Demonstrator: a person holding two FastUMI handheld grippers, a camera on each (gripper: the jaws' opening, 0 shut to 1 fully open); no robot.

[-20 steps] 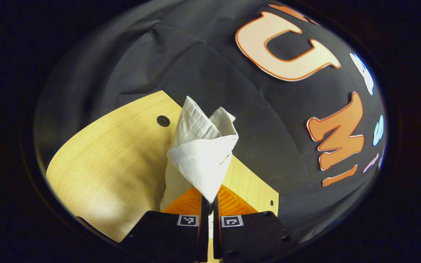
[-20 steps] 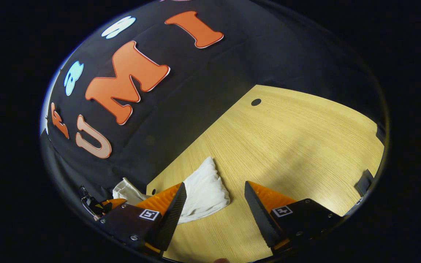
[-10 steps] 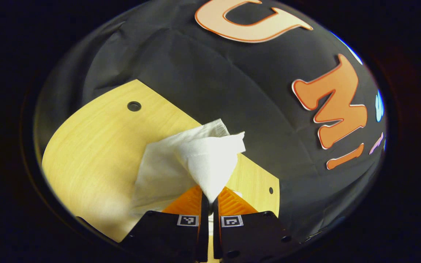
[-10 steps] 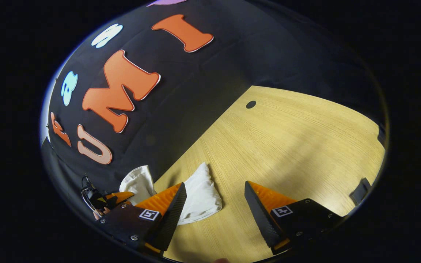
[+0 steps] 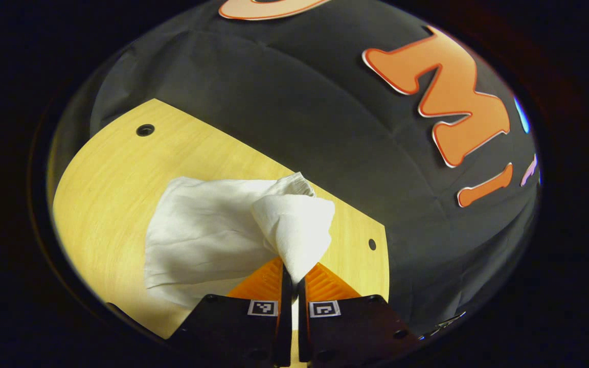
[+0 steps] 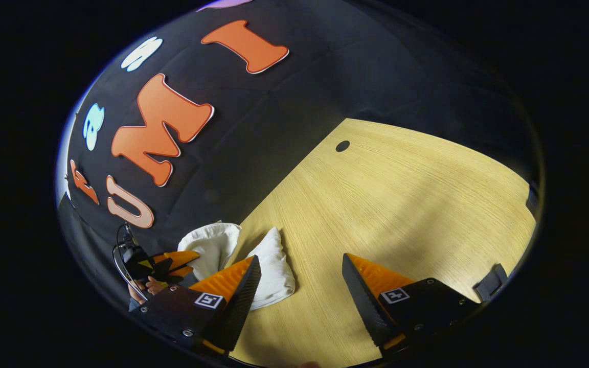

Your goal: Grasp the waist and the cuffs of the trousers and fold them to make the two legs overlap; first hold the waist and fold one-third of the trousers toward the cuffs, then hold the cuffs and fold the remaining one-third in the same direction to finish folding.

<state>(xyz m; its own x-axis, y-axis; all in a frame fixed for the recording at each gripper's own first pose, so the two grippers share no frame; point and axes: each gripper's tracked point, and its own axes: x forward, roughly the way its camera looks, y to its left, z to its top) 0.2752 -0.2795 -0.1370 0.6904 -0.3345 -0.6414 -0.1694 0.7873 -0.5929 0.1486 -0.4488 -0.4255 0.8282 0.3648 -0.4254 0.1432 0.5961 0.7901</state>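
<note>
Pinching a bunched end of the white cotton trousers [image 5: 207,235], left gripper [image 5: 291,278] has jaws pressed together; cloth lies on the light wooden table [image 5: 115,174], 10 o'clock of it. Right gripper [image 6: 299,286] spread, empty. Risk: one-sided carry skews the fold, layers slip apart.

I see pale wood-grain bench [image 5: 115,189] under warm light, soft shadow patches across its top. Round dark hole [image 5: 145,130] near far corner in left gripper view, smaller hole [image 5: 372,244] close to bench edge. Right gripper view: another round hole [image 6: 342,146] near back edge, small dark bracket [image 6: 489,282] at bench rim. Black cloth wall [image 6: 284,97] behind bench, creased, hanging down to its edge.
</note>
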